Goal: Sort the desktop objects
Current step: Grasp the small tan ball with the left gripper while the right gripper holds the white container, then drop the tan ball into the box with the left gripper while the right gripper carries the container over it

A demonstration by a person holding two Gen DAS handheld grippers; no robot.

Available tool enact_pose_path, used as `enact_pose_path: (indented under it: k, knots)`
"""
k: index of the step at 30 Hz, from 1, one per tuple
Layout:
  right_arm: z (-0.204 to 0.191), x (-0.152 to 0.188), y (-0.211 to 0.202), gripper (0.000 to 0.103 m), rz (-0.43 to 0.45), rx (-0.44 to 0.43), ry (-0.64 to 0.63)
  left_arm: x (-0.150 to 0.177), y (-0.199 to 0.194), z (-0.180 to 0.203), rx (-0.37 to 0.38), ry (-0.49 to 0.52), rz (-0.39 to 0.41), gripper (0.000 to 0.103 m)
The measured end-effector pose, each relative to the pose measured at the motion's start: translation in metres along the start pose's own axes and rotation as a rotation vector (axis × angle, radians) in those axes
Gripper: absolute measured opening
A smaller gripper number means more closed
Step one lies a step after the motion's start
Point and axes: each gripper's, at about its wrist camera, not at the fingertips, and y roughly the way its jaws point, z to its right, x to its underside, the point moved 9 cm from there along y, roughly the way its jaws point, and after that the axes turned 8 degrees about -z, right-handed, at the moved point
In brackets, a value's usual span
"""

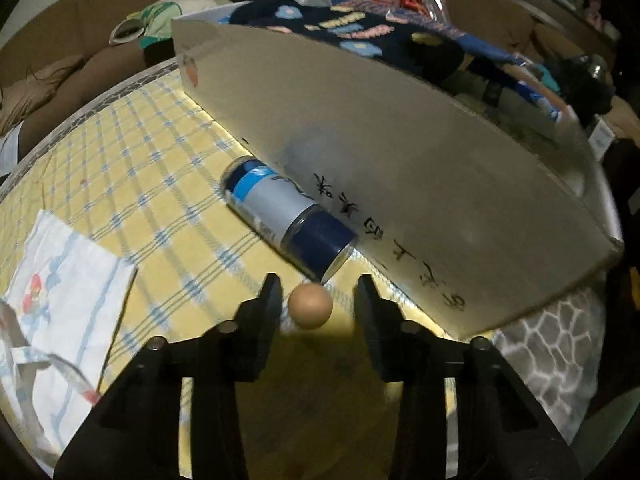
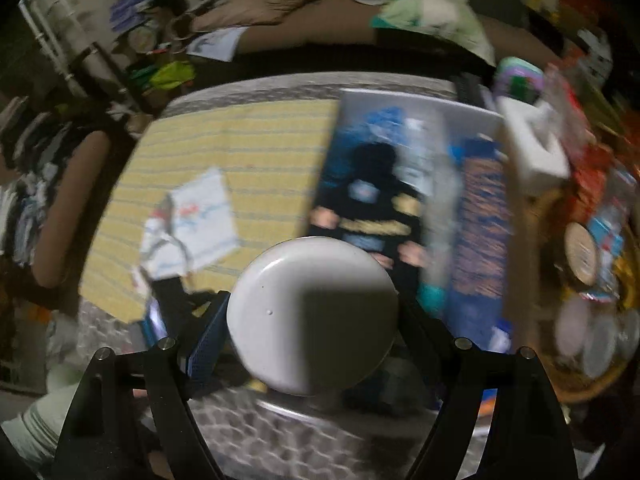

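Note:
In the left wrist view a small tan wooden ball [image 1: 310,305] lies on the yellow checked tablecloth [image 1: 132,184] between the fingers of my open left gripper [image 1: 318,300], touching neither. A blue and grey can [image 1: 288,218] lies on its side just beyond the ball, against the wall of a grey cardboard box [image 1: 400,184]. In the right wrist view my right gripper [image 2: 314,316] is shut on a round white container [image 2: 312,320], held high above the table and the open box [image 2: 408,200]. That view is blurred.
A white printed cloth bag [image 1: 60,304] lies at the left of the tablecloth, also in the right wrist view [image 2: 196,224]. The box holds dark patterned clothes [image 1: 352,36]. A brown sofa [image 1: 60,40] with clutter lies beyond the table.

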Motion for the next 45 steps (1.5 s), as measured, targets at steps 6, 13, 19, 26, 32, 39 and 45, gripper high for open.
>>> enact_pose_path:
  k: [6, 13, 19, 26, 32, 39, 45]
  knots:
    - [0.062, 0.036, -0.001, 0.084, -0.029, 0.062, 0.089, -0.002, 0.007, -0.002, -0.011, -0.038, 0.004, 0.021]
    - [0.067, 0.056, 0.016, 0.084, -0.035, 0.050, 0.062, -0.002, -0.028, -0.014, 0.023, -0.090, 0.040, 0.021]
    - [0.022, 0.057, 0.043, 0.084, -0.065, 0.035, -0.048, -0.014, -0.077, -0.020, 0.046, -0.102, 0.099, 0.021]
    - [0.019, 0.060, 0.078, 0.084, -0.162, 0.234, -0.129, -0.055, -0.114, -0.007, 0.083, -0.060, 0.154, 0.022]
    - [0.036, 0.075, 0.075, 0.084, -0.199, 0.282, -0.136, -0.079, -0.119, 0.042, 0.169, -0.015, 0.152, 0.022]
    - [0.067, 0.080, 0.043, 0.085, -0.084, 0.069, 0.070, -0.102, -0.085, 0.088, 0.165, 0.060, 0.096, 0.022]
    - [0.077, 0.091, 0.017, 0.084, 0.015, 0.044, 0.108, -0.105, -0.054, 0.090, 0.126, 0.065, 0.050, 0.022]
